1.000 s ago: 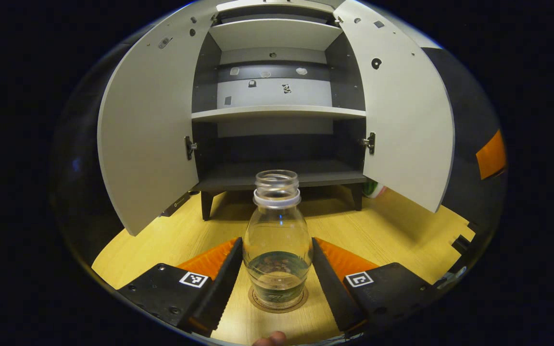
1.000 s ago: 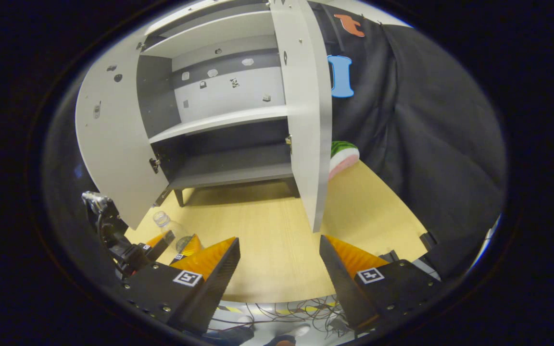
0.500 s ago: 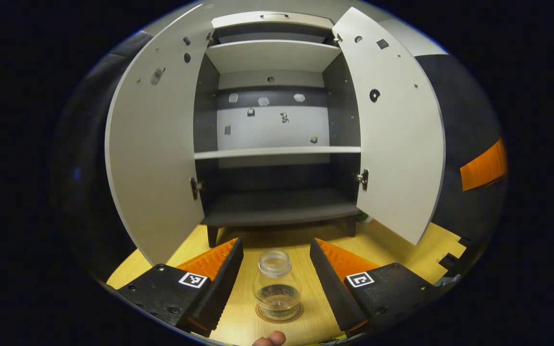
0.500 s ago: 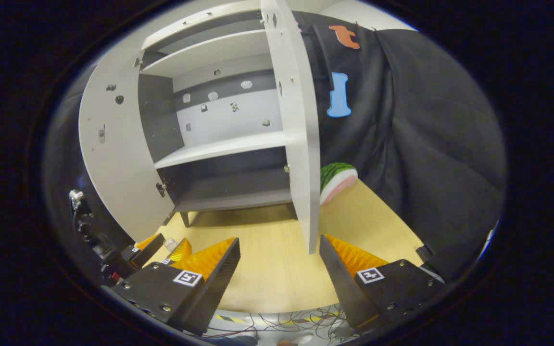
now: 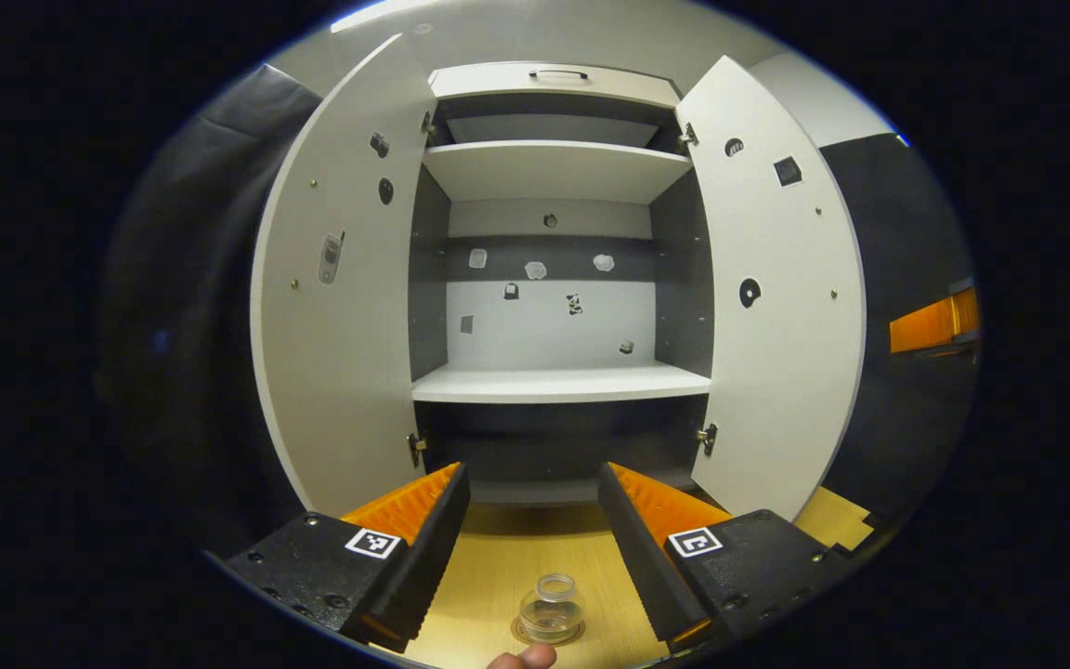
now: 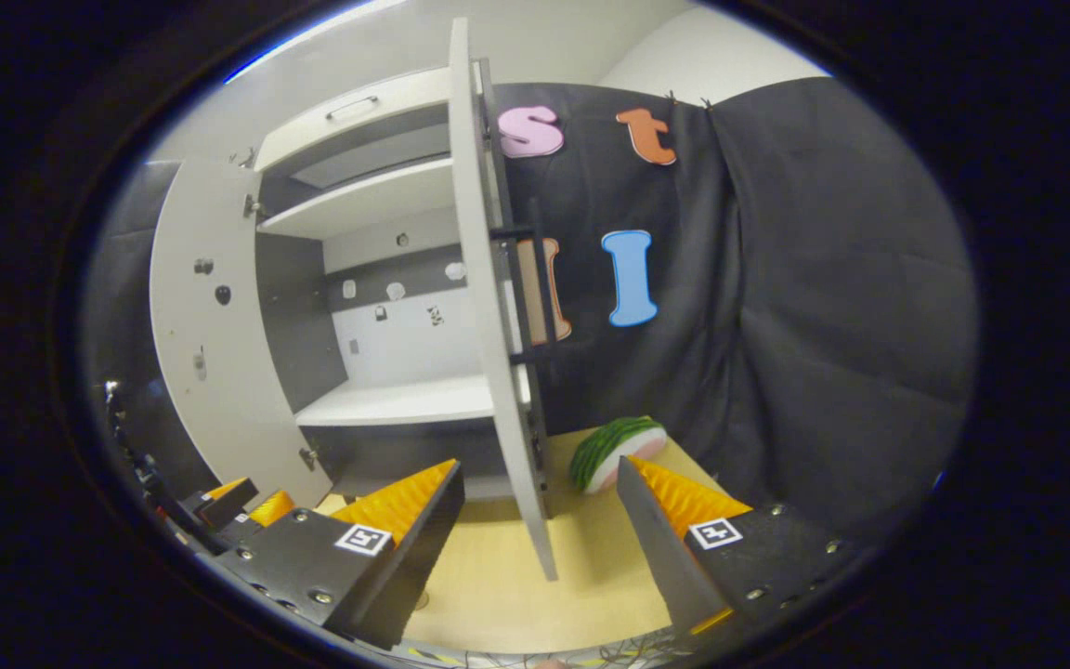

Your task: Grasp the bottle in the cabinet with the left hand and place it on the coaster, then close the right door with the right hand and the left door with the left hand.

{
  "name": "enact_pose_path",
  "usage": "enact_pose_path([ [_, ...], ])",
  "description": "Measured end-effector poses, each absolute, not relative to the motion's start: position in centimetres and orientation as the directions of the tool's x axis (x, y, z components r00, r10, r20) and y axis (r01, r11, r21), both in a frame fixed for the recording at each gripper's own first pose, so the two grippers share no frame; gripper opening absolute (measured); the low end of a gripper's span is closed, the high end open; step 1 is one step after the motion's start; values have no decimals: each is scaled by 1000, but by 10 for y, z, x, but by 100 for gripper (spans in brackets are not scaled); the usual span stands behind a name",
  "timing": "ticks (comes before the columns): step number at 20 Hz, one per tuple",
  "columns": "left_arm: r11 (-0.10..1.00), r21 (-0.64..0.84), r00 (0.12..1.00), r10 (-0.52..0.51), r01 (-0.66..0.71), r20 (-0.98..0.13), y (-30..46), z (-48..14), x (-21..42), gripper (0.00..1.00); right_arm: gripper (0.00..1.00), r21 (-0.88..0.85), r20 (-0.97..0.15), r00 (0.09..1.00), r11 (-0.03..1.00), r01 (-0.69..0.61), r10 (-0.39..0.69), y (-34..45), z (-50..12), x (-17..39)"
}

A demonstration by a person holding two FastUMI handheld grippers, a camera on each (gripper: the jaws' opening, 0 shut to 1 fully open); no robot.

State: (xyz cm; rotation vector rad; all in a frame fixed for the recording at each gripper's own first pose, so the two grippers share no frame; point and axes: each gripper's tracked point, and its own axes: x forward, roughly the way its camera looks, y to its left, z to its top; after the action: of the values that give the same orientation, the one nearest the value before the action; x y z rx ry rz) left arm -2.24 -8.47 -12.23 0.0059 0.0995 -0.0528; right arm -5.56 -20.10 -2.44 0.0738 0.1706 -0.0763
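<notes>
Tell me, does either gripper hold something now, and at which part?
Nothing is held. The left gripper is open above the bottle, which stands free on the coaster. The right gripper is open too, the right door edge between its fingers, untouched.

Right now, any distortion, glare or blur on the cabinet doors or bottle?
Left gripper view: fisheye bows both doors, left door and right door; bottle small but sharp, no glare. Right gripper view: right door seen edge-on and curved, image sharp.
</notes>
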Motion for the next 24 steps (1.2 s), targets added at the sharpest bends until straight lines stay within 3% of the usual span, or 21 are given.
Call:
enact_pose_path([
  [12, 997, 39, 988, 78, -74, -136, -43, -116, -28, 89, 98, 109, -129, 992, 994, 10, 4, -230, 5, 9],
  [24, 997, 26, 985, 74, -71, -157, -37, -120, -26, 89, 97, 23, -98, 994, 999, -45, 47, -205, 10, 12],
])
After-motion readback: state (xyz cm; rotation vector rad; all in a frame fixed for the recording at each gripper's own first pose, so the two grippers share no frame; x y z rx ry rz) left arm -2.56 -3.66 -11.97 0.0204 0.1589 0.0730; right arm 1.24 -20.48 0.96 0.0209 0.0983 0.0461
